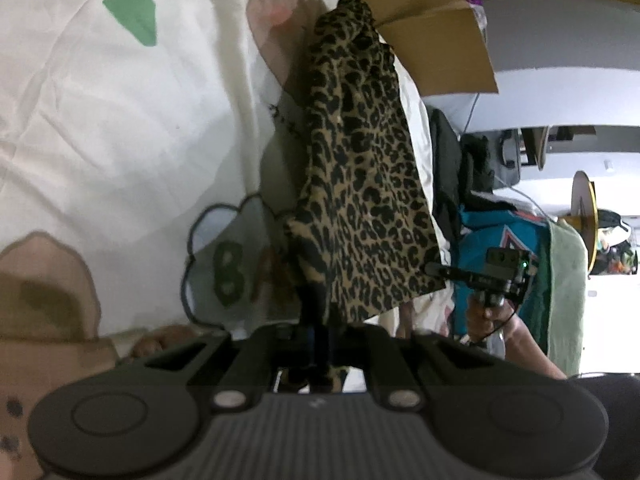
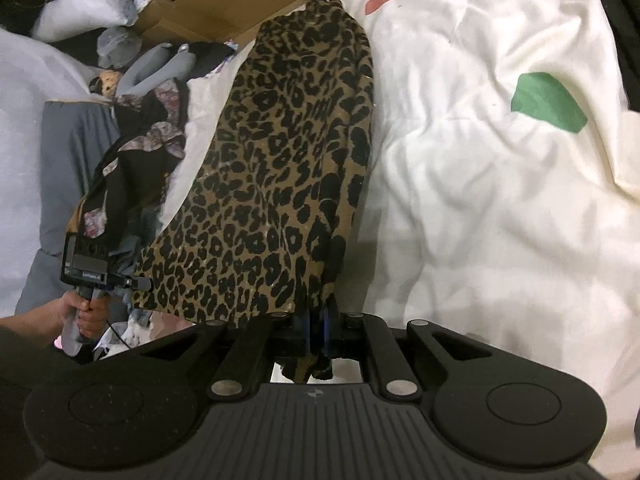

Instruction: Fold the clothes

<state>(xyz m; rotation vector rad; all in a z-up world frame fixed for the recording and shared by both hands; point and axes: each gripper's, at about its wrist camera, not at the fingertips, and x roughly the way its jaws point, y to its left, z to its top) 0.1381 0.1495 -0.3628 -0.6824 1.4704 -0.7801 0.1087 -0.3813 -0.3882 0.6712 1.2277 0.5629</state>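
Pinched on one edge of the leopard-print cloth (image 1: 360, 184) by the left gripper (image 1: 316, 344), on the other by the right gripper (image 2: 320, 332), jaws pressed together. Stretched between them above the white bedsheet (image 2: 480, 200). Beyond: clothes pile (image 2: 132, 128), cardboard box (image 1: 432, 36).

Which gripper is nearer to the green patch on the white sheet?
Cannot tell. Both the left gripper and the right gripper are shut on the leopard cloth, with the green patch far off beside it.
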